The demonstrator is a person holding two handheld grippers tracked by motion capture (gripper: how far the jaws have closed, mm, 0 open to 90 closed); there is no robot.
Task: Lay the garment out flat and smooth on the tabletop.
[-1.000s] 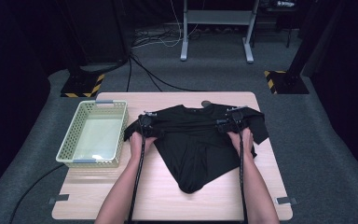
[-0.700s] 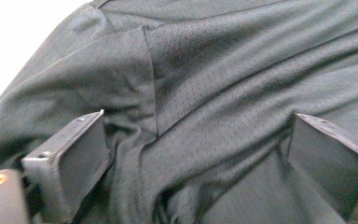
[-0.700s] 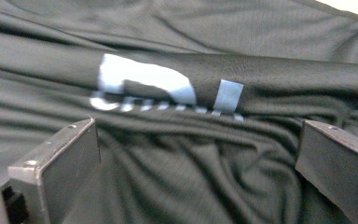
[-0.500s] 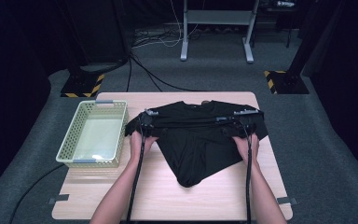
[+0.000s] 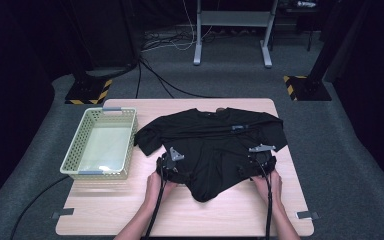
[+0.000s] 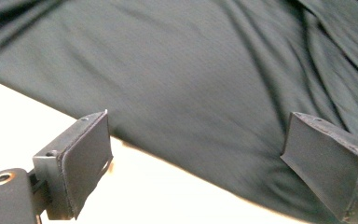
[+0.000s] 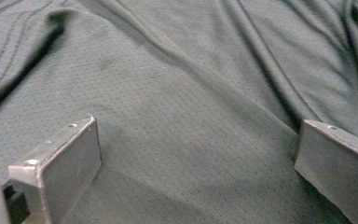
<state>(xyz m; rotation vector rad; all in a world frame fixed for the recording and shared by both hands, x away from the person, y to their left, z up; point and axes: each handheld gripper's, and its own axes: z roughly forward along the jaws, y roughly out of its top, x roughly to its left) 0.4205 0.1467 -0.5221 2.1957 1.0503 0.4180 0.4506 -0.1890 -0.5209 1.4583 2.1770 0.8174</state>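
Note:
A black T-shirt lies spread on the wooden table, collar toward the far edge, lower part bunched toward the near side. My left gripper rests at the shirt's near-left edge, its jaws open over the dark mesh cloth and a strip of bare table. My right gripper sits at the shirt's near-right part, jaws open above the fabric with nothing between them. Both hands hold the grippers from the near edge.
A pale green plastic basket stands on the table's left side, beside the shirt's left sleeve. Bare wood runs along the near edge. Cables, a metal stand and striped floor bases lie beyond the table.
Both grippers have drawn back from the shirt's shoulders toward the near edge. The shirt now lies released with its shoulders spread along the far side.

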